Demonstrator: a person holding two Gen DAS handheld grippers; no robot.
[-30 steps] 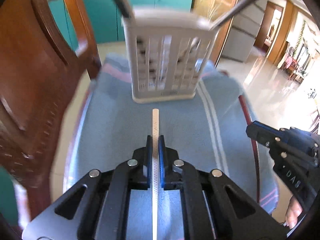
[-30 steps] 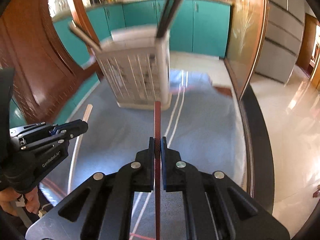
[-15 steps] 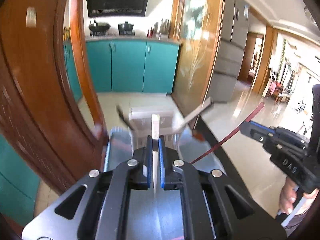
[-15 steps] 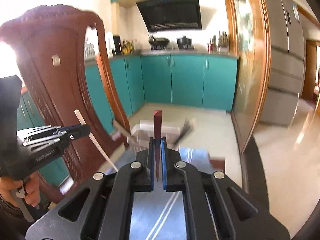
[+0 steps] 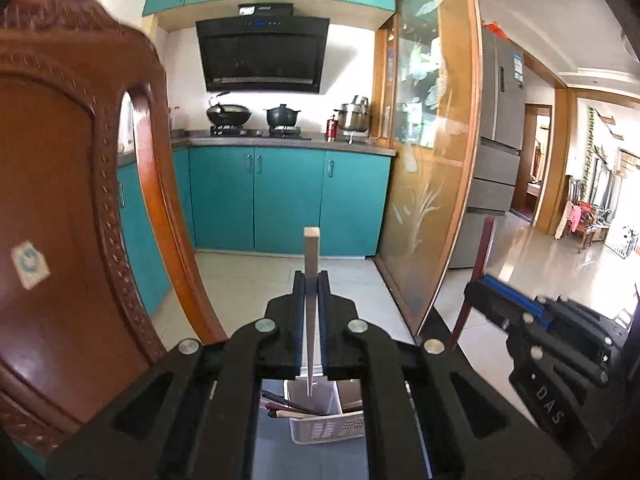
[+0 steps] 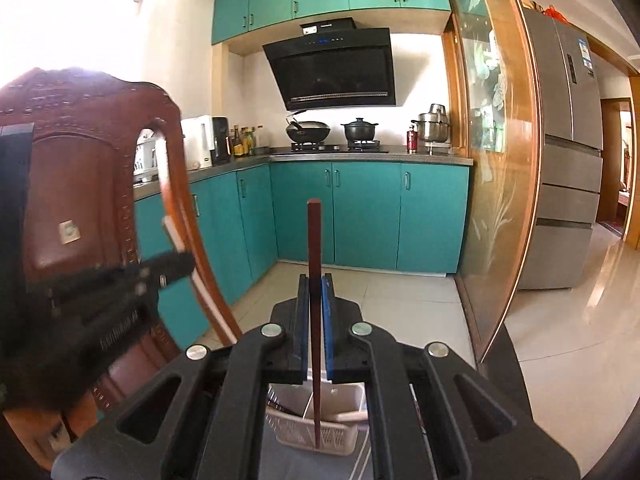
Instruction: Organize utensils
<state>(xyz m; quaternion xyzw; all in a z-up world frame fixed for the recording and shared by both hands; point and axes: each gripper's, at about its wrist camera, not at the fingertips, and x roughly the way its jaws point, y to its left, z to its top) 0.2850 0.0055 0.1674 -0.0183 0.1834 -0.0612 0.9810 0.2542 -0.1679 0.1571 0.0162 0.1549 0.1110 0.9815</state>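
My left gripper is shut on a pale wooden chopstick that stands nearly upright, its tapered tip hanging over the white slotted utensil basket below. My right gripper is shut on a dark red chopstick, also upright, its lower end over the same basket. Each gripper shows in the other's view: the right gripper with the red chopstick, and the left gripper, blurred, with the pale chopstick. The basket holds several utensils.
A carved wooden chair back fills the left side close by. The blue striped cloth lies under the basket. A glass-panelled wooden partition stands to the right, with teal kitchen cabinets and a fridge beyond.
Both grippers have risen with their chopsticks from low over the cloth to high above the basket. The basket has dropped from the frame's top to its bottom, and the kitchen has come into view.
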